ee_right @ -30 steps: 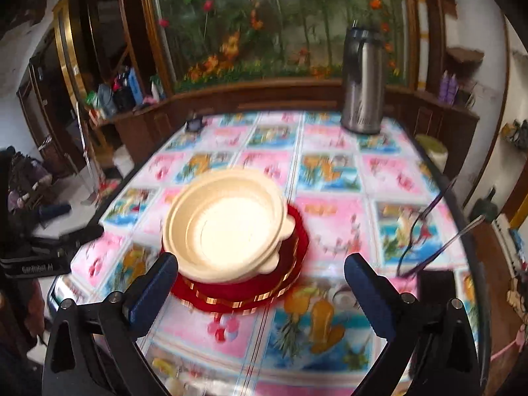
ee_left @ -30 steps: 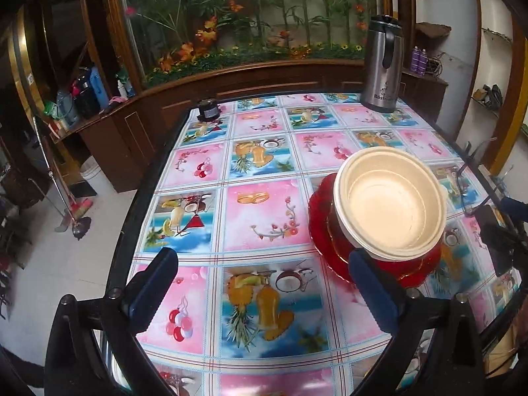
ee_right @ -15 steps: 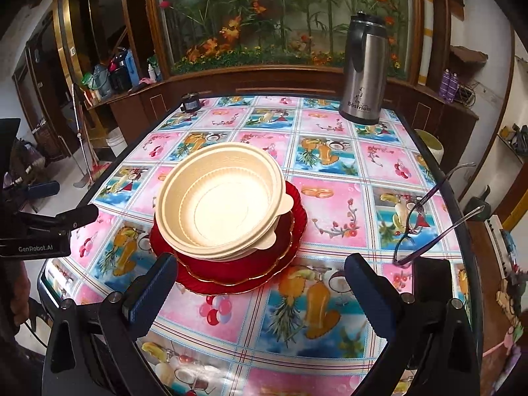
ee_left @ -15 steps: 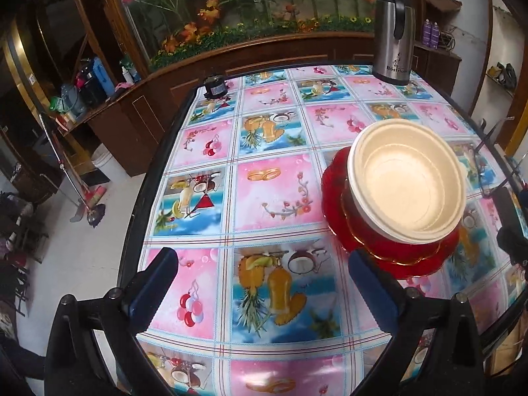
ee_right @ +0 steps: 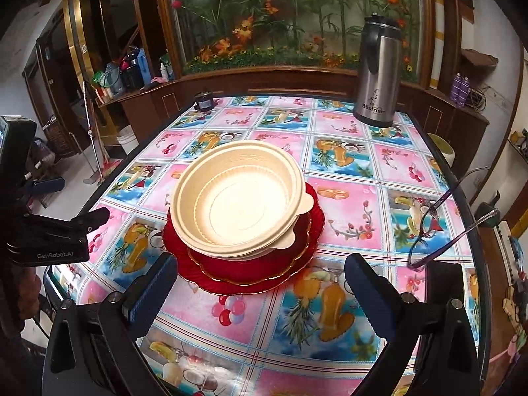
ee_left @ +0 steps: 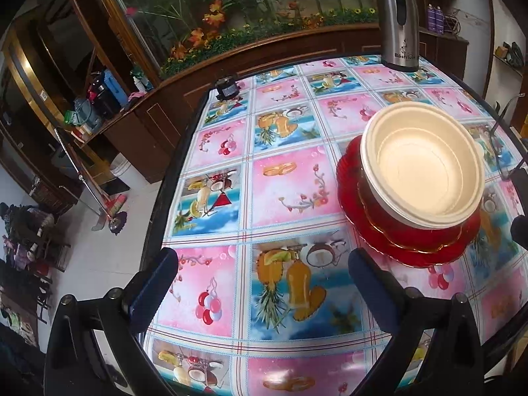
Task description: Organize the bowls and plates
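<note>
Cream bowls [ee_right: 241,201] are nested on red plates [ee_right: 250,270] in one stack at the middle of the table. In the left wrist view the cream bowls [ee_left: 422,171] and red plates [ee_left: 422,247] sit to the right, past my right finger. My left gripper [ee_left: 264,274] is open above the tablecloth, with nothing between its fingers. My right gripper [ee_right: 260,277] is open too, just in front of the stack's near rim and apart from it. The left gripper's body [ee_right: 49,234] shows at the left edge of the right wrist view.
A steel thermos [ee_right: 378,72] stands at the table's far right. Eyeglasses [ee_right: 445,227] lie near the right edge. A small dark object [ee_right: 204,102] sits at the far left corner. The tablecloth [ee_left: 280,194] has fruit and pink squares. A wooden planter ledge runs behind; a broom leans left.
Both grippers have drawn back and risen a little from the stack, which now looks farther off and more centred. The bowls and plates have not moved. Both grippers stay open.
</note>
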